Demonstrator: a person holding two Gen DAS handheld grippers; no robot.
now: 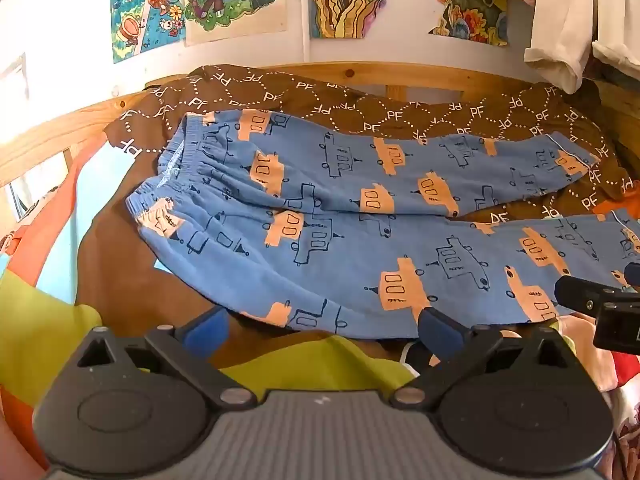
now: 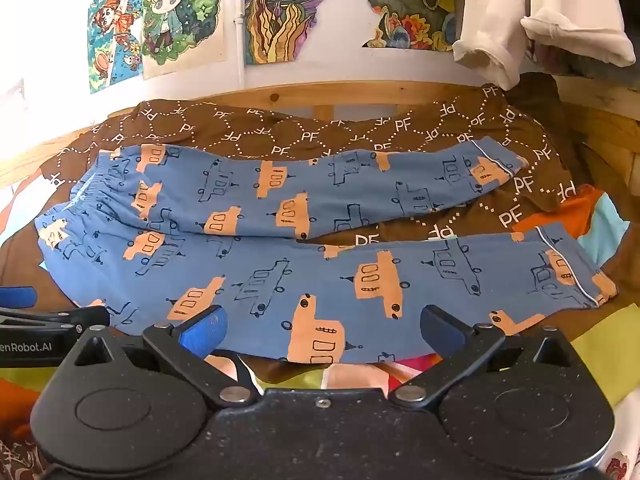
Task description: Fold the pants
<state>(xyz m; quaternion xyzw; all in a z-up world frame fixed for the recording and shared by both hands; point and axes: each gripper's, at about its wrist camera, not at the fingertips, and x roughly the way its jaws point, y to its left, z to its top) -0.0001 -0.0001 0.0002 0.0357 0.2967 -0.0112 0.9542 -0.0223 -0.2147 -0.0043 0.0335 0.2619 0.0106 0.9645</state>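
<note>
The pants (image 1: 352,216), blue with orange and outlined vehicle prints, are being seen spread flat on a brown blanket (image 1: 360,108) marked with white letters. The waistband is being shown at the left, and both legs are being run out to the right, slightly apart, with a wedge of blanket showing between them. In the left wrist view the near leg's cuff is being cut off by the frame edge; in the right wrist view both cuffs are being shown whole on the pants (image 2: 304,240).

The left gripper (image 1: 324,330) is being held released, its jaws spread wide just short of the near leg's lower edge, nothing being gripped. The right gripper (image 2: 324,330) is likewise being held wide apart over the same edge; whether its blue pads are touching the cloth is hard to make out. Each gripper is being glimpsed only partly in the other's view.

Bright bedding under the blanket is being largely hidden. Drawings (image 2: 160,12) on the wall are being cropped at the top, and a pale garment (image 2: 520,28) is being seen hanging at the upper right, its upper part cut off.
</note>
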